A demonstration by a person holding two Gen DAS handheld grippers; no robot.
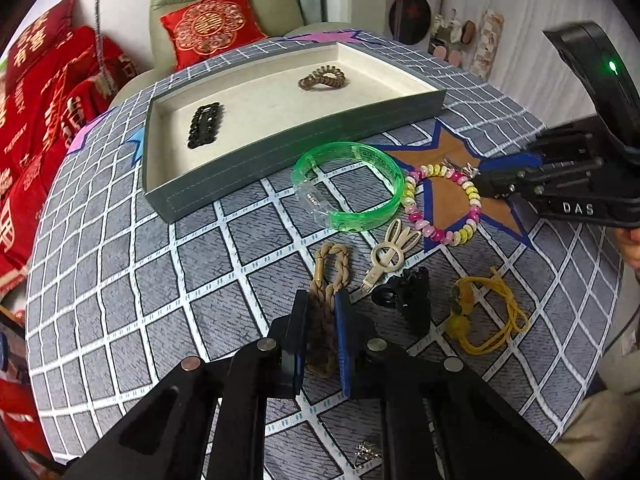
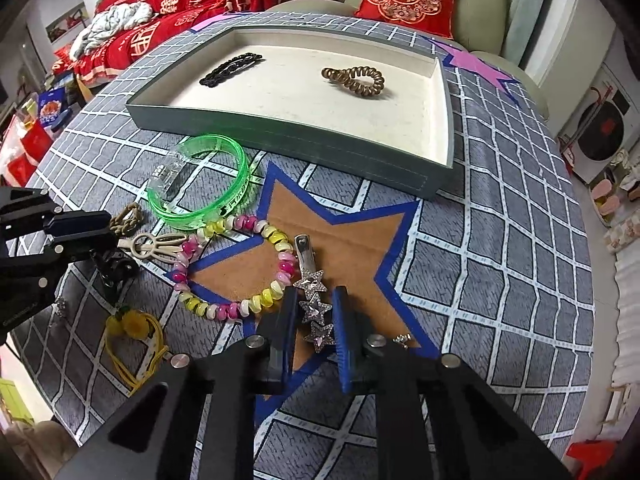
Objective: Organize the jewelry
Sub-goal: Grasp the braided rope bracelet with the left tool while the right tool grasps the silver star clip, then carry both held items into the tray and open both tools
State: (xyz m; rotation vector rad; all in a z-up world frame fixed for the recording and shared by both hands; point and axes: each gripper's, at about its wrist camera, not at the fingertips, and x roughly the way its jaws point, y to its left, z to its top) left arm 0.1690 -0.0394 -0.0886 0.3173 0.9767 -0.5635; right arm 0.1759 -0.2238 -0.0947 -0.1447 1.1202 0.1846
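Observation:
My left gripper (image 1: pixel 322 300) is shut on a tan braided rope bracelet (image 1: pixel 330 264) that lies on the checked cloth, its blue pads pressing the braid from both sides. My right gripper (image 2: pixel 316 300) is shut on a silver star hair clip (image 2: pixel 314 304) on the brown star patch. A grey tray (image 1: pixel 280 136) with a cream lining stands behind and holds a black hair clip (image 1: pixel 204 124) and a brown spiral hair tie (image 1: pixel 322 77). In the left wrist view the right gripper (image 1: pixel 492 184) reaches in from the right.
Between the grippers lie a green bangle (image 1: pixel 348 184), a pink and yellow bead bracelet (image 1: pixel 440 204), a cream bunny clip (image 1: pixel 390 252), a black claw clip (image 1: pixel 404 292) and a yellow hair tie (image 1: pixel 480 316). A small ring (image 2: pixel 402 338) lies beside my right fingers.

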